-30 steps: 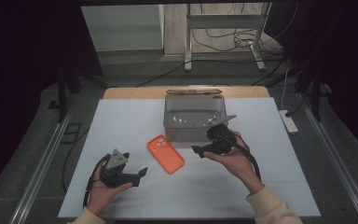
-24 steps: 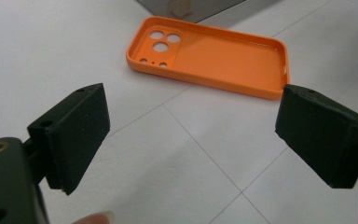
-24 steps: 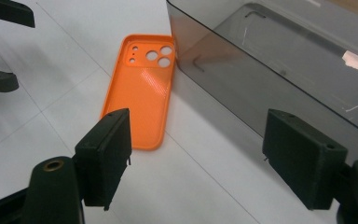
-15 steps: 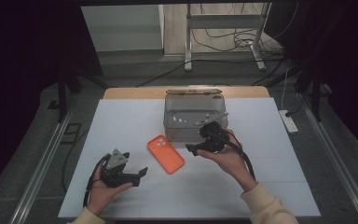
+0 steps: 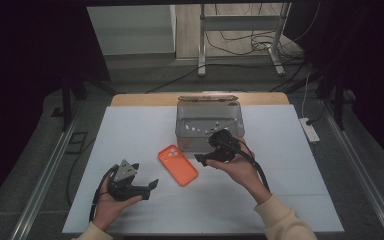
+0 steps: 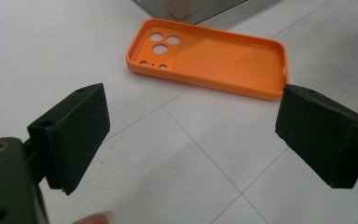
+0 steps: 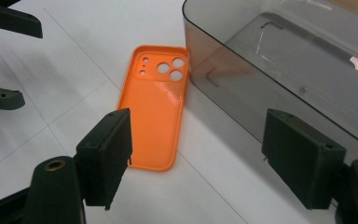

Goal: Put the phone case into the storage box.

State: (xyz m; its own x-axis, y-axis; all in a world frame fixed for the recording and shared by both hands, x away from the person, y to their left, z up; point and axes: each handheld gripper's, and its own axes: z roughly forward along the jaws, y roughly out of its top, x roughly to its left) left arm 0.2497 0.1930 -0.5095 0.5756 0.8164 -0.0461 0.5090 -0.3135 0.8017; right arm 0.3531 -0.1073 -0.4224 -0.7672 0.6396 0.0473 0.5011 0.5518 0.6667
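White worktop (image 5: 290,150) takes up most of the frame, smoky clear bin (image 5: 209,124) at center, orange phone case (image 5: 178,165) lying open-side up just below-left of it. Right claw (image 5: 200,159) beside the case, left claw (image 5: 151,187) lower left, both gaping wide, holding nothing.

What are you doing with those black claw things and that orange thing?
A person sits at a white table with a gripper in each hand. An orange phone case lies hollow side up, beside a clear plastic bin. The right gripper is near the case with its jaws open. The left gripper waits nearer the person, open too. Nothing is picked up yet.
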